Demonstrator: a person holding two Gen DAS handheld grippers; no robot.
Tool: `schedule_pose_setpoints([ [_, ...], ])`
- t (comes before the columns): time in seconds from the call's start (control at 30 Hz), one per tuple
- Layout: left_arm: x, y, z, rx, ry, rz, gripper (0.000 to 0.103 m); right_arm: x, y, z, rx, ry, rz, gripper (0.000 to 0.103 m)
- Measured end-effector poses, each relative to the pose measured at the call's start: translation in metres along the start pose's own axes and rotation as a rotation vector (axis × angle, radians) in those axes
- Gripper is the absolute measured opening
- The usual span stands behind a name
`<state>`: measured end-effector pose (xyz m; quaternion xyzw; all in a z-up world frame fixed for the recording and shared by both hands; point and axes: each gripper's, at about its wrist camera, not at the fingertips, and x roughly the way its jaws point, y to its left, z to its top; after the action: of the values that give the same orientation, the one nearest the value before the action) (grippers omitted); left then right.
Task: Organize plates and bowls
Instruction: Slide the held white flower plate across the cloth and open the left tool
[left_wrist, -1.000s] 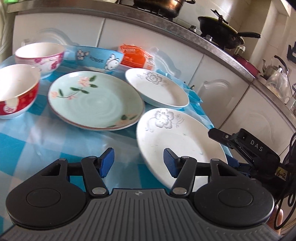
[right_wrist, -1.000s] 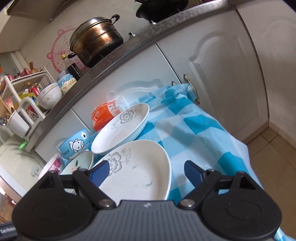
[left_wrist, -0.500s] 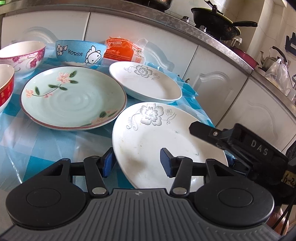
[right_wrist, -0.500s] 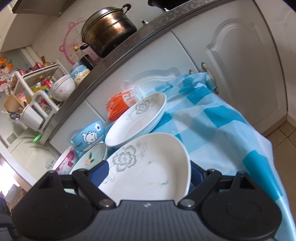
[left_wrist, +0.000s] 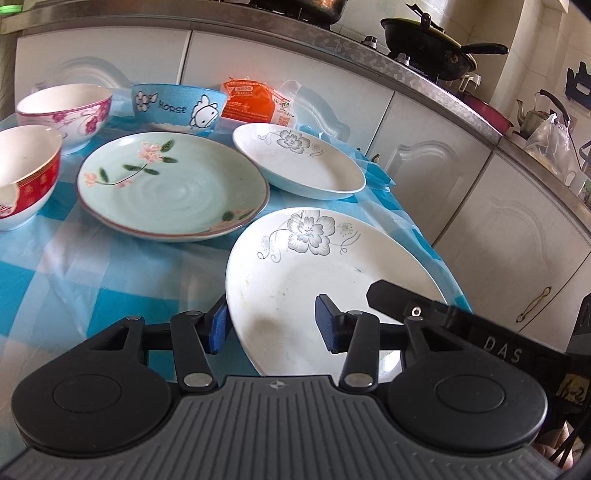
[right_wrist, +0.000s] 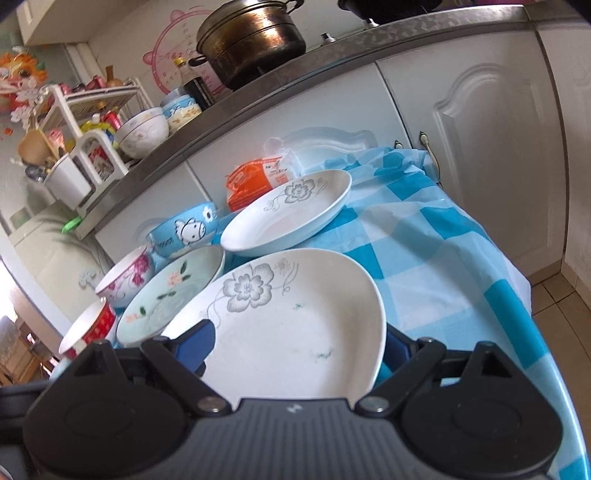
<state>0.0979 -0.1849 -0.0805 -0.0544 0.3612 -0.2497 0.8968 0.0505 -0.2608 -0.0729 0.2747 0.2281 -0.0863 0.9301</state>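
Blue-checked tablecloth (left_wrist: 55, 280) carries the dishes below white cabinets. Left view: left gripper (left_wrist: 271, 326), jaws just closing, straddles the near white plate's (left_wrist: 314, 273) rim, one pad under, one above; contact unclear. Right view: right gripper (right_wrist: 295, 343), jaws spread wide, flanks that plate (right_wrist: 295, 332).

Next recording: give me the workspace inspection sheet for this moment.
Surface: blue-checked tablecloth, wrinkled.
Job's things: near white plate, far white plate, green plate, blue bowl, pink-flowered bowl, red bowl; none stacked.
Clutter: orange packet behind the plates.
Grippers: left gripper open, just been closing, rim of the near white plate between its fingers; right gripper open, just been opening, same plate between its fingers.
Cables: black cables, lower right of the left view.
Surroundings: white cabinets; pot and wok on the counter.
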Motion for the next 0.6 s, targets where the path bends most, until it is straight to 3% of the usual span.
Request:
schedule_pose_setpoints([
  [0.3, -0.042, 0.031, -0.013, -0.047, -0.015, 0.013, 0.051, -0.014, 0.039, -0.022, -0.101, 0.04, 0.017, 0.091],
  [0.6, -0.097, 0.088, -0.021, -0.127, -0.065, 0.081, 0.051, -0.014, 0.103, -0.043, -0.194, 0.078, 0.093, 0.091],
])
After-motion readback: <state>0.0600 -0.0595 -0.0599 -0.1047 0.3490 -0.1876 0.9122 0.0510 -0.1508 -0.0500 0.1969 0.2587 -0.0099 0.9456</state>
